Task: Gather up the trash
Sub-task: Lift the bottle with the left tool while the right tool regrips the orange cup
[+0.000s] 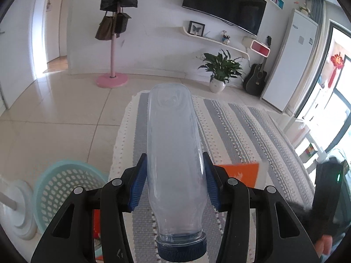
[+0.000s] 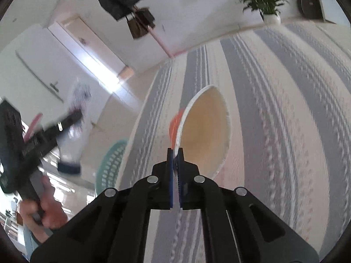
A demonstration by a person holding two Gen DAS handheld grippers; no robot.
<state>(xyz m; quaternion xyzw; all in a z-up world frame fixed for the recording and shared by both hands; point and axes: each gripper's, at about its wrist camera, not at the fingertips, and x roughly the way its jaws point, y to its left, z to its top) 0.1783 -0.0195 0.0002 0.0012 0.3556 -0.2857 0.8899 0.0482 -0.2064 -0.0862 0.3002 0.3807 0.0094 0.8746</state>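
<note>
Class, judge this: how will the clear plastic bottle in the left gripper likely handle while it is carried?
The bottle looks empty, so probably light. Its smooth, thin wall may slip or dent between the left gripper pads. Being round, it would likely roll if dropped.

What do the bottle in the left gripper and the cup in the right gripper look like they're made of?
The bottle: clear, thin plastic, glossy; you can see the rug through it, and its cap is dark blue plastic. The cup: probably paper, matte white with a rolled rim and tan inside, squashed flat between the pads.
</note>
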